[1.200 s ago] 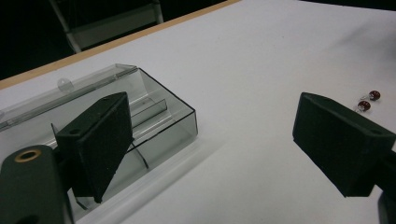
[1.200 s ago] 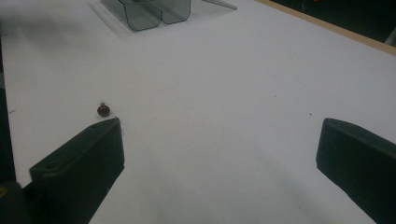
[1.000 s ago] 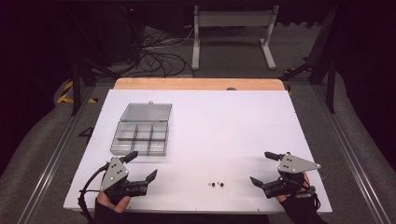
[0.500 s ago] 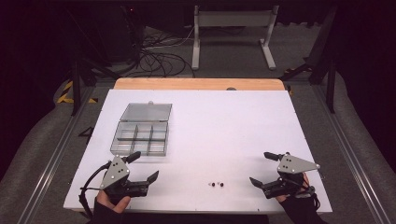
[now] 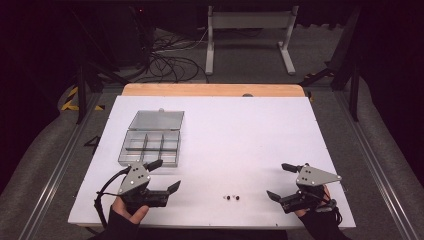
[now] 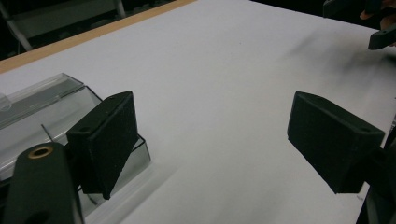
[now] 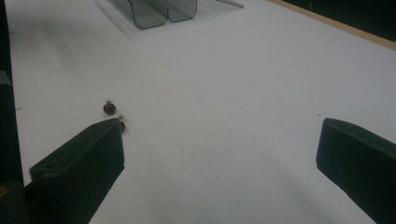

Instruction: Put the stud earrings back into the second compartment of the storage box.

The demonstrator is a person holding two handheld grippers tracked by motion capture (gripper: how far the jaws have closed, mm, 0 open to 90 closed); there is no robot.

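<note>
Jaws on both sides are spread wide with nothing between them, just bare tabletop. Left gripper (image 5: pixel 162 176) sits at the near left of the table, right gripper (image 5: pixel 285 181) at the near right, each held by a gloved hand coming in from the bottom edge.

Biggest thing around is the dark room behind: grey floor, a tangle of black cables (image 5: pixel 167 57) and a pale metal stand (image 5: pixel 248 22) well beyond the far side of the jaws. Then the white table (image 5: pixel 240 130), with a strip of wooden edge (image 5: pixel 212 90) along its far side.

Next down in size is the clear plastic compartment box (image 5: pixel 150 147), lid flipped open toward the back. It's just ahead of the left gripper's far jaw; in the left gripper view that jaw overlaps the box's (image 6: pixel 56 121) near corner, though I can't tell if it's actually touching. Compartments look empty as far as I can see.

Smallest: two little dark red beads (image 5: pixel 232 197) lying side by side on the table between the two grippers, closer to the right one. In the right gripper view they (image 7: pixel 109 108) sit just off the tip of the left-hand jaw, outside the gap.
</note>
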